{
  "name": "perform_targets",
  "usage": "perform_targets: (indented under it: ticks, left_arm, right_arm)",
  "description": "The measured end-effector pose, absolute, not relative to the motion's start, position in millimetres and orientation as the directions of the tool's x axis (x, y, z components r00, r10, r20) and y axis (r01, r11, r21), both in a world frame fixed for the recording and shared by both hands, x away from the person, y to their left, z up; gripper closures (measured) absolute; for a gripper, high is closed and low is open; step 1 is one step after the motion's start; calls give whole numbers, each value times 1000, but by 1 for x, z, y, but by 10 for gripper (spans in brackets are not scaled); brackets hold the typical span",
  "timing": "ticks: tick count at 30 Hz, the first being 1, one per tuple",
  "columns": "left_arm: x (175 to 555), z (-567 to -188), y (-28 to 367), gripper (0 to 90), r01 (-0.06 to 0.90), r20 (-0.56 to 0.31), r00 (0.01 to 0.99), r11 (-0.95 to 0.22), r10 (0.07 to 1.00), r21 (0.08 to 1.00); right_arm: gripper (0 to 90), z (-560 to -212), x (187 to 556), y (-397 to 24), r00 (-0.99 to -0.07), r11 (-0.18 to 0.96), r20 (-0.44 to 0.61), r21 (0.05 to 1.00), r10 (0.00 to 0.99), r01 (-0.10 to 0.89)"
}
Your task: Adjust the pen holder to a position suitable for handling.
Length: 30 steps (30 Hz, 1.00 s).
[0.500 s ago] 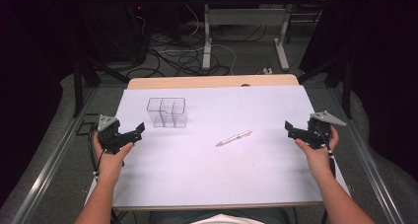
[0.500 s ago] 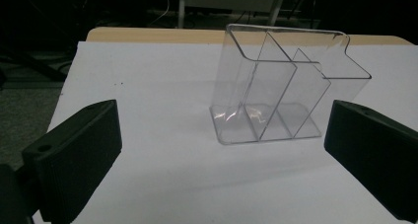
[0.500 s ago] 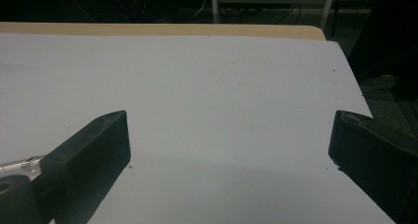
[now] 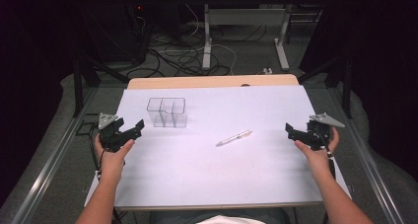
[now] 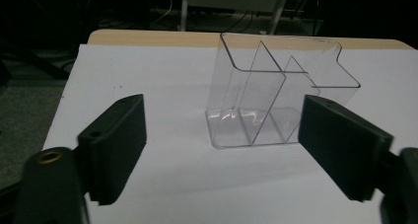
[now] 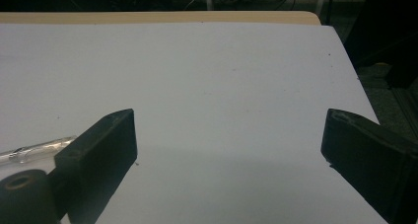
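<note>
Left gripper (image 4: 139, 125) shifted slightly nearer the clear plastic divided organizer (image 4: 167, 112) ahead of it; nothing else moved.

**Black hand-held grippers, bare forearms**

Each hand carries a matt black gripper, the left gripper (image 4: 129, 129) and the right gripper (image 4: 295, 132). Each is topped by a grey three-cornered plate and trails a dark cable beneath the hand. Their jaws are flat, blocky black pads with rounded corners; beside the left pad of each sits a brass-ringed screw hole. The forearms wear no sleeves.
</note>
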<state>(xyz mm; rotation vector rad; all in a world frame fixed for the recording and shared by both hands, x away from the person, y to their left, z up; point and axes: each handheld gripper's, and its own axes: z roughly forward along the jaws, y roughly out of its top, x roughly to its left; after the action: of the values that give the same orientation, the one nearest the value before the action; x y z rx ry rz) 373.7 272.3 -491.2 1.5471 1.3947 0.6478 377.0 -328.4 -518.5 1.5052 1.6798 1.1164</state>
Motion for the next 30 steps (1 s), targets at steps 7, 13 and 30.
perform_targets:
  ticks: [7, 13, 30]
  left_arm:
    - [384, -478, 267, 337, 458, -206, 203, 93, 957, 884]
    - [396, -467, 259, 493, 470, -191, 132, 108, 973, 876]
    - [433, -442, 246, 701, 530, -106, 93, 41, 990, 847]
  right_arm:
    - [65, -516, 376, -318, -178, 80, 0, 893, 984, 442]
    - [78, -519, 374, -315, -197, 85, 7, 887, 980, 455]
    - [139, -518, 369, -319, -182, 61, 26, 886, 983, 459]
